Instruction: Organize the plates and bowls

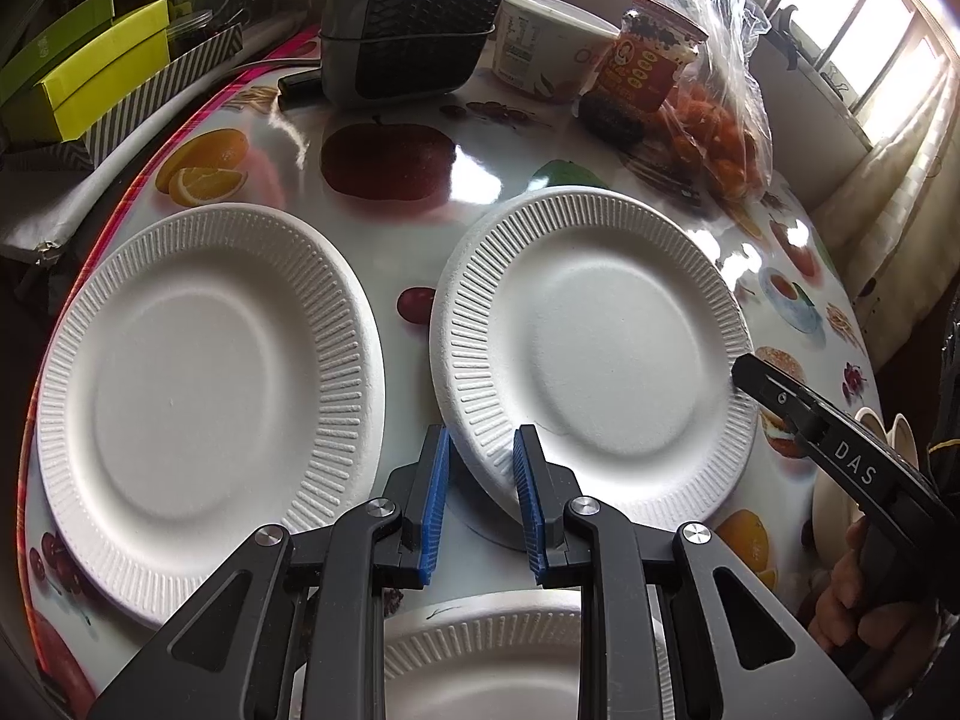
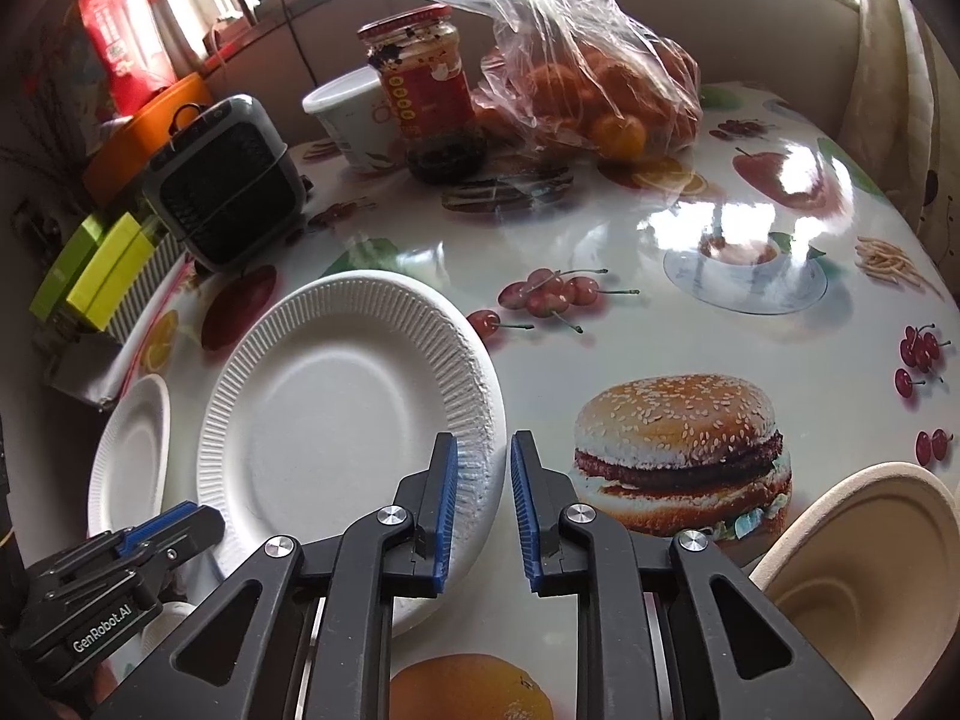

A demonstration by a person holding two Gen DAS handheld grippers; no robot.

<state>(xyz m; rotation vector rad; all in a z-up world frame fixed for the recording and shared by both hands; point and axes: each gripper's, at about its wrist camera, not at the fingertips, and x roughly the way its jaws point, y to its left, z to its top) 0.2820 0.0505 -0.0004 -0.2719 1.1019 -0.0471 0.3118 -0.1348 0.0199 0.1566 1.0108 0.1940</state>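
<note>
Clearly, three white paper plates with ribbed, fluted rims and smooth round wells lie on the glossy fruit-and-burger printed tablecloth point(image 2: 690, 300): a left plate point(image 1: 204, 408) at nine o'clock, a middle plate point(image 1: 594, 354) at centre, and a third plate point(image 1: 492, 660) at six o'clock under the left gripper point(image 1: 480, 498). Its blue ridged pads stand narrowly apart, straddling the middle plate's near rim, which looks tilted up off the table. The right gripper point(image 2: 483, 510), likewise narrowly parted, straddles the same plate's opposite rim. A beige moulded-pulp bowl point(image 2: 870, 588) sits at four o'clock in the right wrist view. Farther back stand a grey grilled fan heater point(image 1: 414, 18), a white tub point(image 1: 540, 42), a red-labelled glass jar point(image 2: 426, 90) and a crinkled clear bag of oranges point(image 2: 588, 90), with bright windows behind.
</note>
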